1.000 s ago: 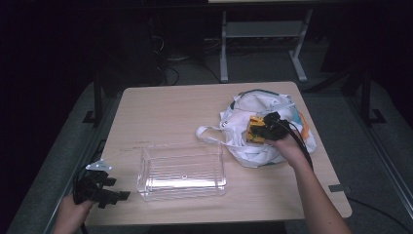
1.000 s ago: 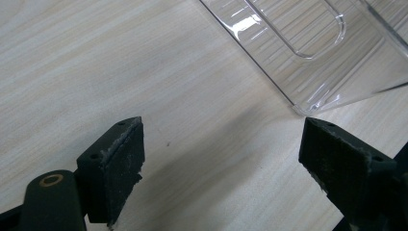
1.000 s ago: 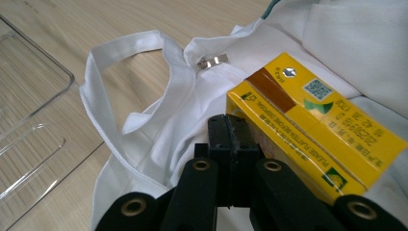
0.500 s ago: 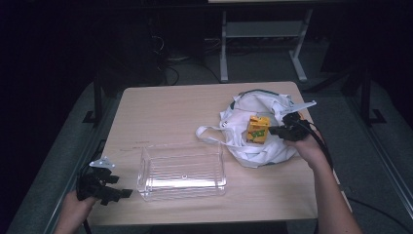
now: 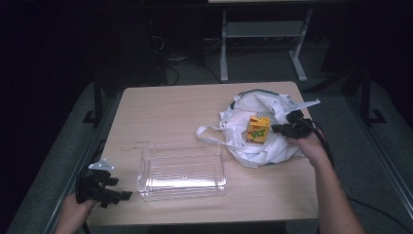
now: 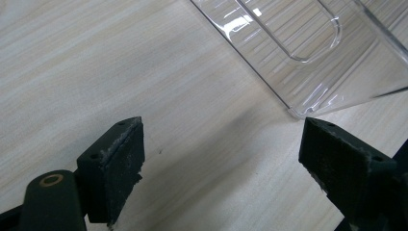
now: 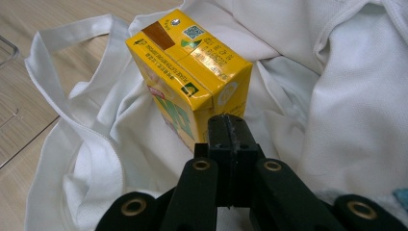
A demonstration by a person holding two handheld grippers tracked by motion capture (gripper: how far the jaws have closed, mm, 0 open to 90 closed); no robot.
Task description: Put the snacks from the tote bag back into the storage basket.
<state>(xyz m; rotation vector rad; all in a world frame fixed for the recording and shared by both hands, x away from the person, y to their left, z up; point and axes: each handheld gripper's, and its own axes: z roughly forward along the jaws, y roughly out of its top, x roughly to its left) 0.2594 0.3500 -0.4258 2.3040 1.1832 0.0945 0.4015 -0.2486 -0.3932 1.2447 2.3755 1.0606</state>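
High view: yellow juice carton [image 5: 258, 129] upright on a crumpled white cloth bag [image 5: 258, 127] at the right of the counter [image 5: 175, 105], towards the far side. Right tool [image 5: 278, 129] level just right of the carton, tip near its right face, jaws pressed together with nothing between them; contact with the carton too small to tell. A long white bag strap trailing left across the wood. Clear plastic tray [image 5: 182, 170] left of the bag, nearer the front edge, well apart from the carton. Left tool [image 5: 122, 195] low at the near left corner of the counter, just left of the tray.

Left gripper view: left tool [image 6: 221, 159] with jaws standing wide, bare wood between the pads. Corner of the clear plastic tray [image 6: 308, 53] just beyond the right-hand jaw, apart from it.

Right gripper view: right tool [image 7: 227, 126] closed tight, gripping nothing, its tip right at the lower near corner of the yellow juice carton [image 7: 187, 72]; touching or a hair apart, cannot tell. Carton tilted a little, foil straw hole on top, resting on folds of the white cloth bag [image 7: 337, 96]. Edge of the tray and pale counter [image 7: 19, 96] at far left.
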